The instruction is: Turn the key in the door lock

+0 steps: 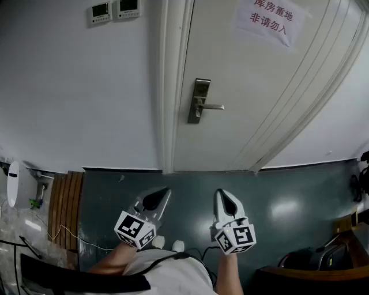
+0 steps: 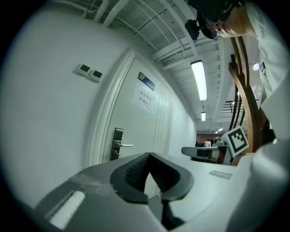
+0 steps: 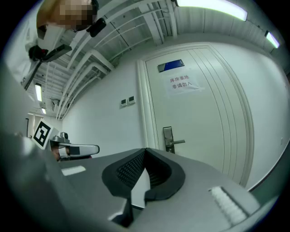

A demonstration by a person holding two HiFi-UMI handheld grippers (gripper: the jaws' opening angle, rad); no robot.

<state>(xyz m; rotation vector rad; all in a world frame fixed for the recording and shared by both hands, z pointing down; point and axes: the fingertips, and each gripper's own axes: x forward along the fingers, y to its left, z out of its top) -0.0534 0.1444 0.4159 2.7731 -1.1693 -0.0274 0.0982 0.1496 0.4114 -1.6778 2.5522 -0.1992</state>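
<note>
White paint covers the door, which stands closed in its frame at the top of the head view. A metal lock plate is fixed upright near the door's left edge, and its lever handle points level to the right. Whether a key sits in the lock is too small to tell in any view. High on the door hangs a paper notice with red characters. On the pale wall to the left of the frame, two small wall controls sit side by side. Below, over the dark green floor, the person holds both tools low and close to the body, well apart from the door and its lock. The left tool and the right tool lie near each other, each with its marker cube at the back and its tip towards the door. In the left gripper view the left tool's dark pads meet at their tips, pressed together with nothing pinched between them, and the lock plate shows well beyond them to the left. In the right gripper view the right tool's pads likewise meet at the tips, empty, and the lock plate stands just above and to the right of them in the picture.
</note>
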